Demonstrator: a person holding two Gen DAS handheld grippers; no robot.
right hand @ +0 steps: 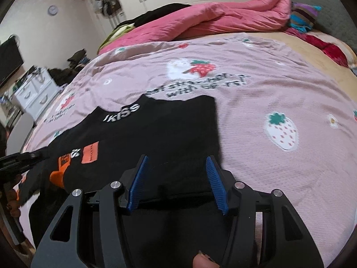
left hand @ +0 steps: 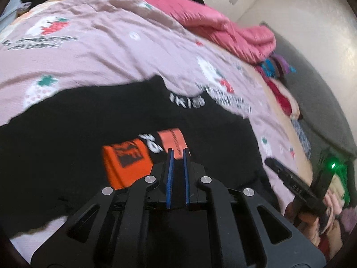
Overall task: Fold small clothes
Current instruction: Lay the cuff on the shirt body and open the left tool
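A small black shirt [left hand: 89,120] with orange patches and white lettering lies on a pink strawberry-print bedsheet [left hand: 100,51]. My left gripper [left hand: 177,150] hovers over its orange patches with its blue pads close together, a narrow gap between them and nothing held. The shirt also shows in the right wrist view [right hand: 160,129], one side folded in to a straight right edge. My right gripper [right hand: 177,159] is open above the shirt's near hem. The left gripper shows at the left edge of the right wrist view [right hand: 22,158]. The right gripper shows at the lower right of the left wrist view [left hand: 287,174].
A rumpled pink quilt [right hand: 223,20] lies along the far side of the bed. Colourful pillows [right hand: 303,15] and a red cloth [right hand: 328,49] sit near the grey headboard. White drawers [right hand: 35,91] and a dark screen [right hand: 9,55] stand left of the bed.
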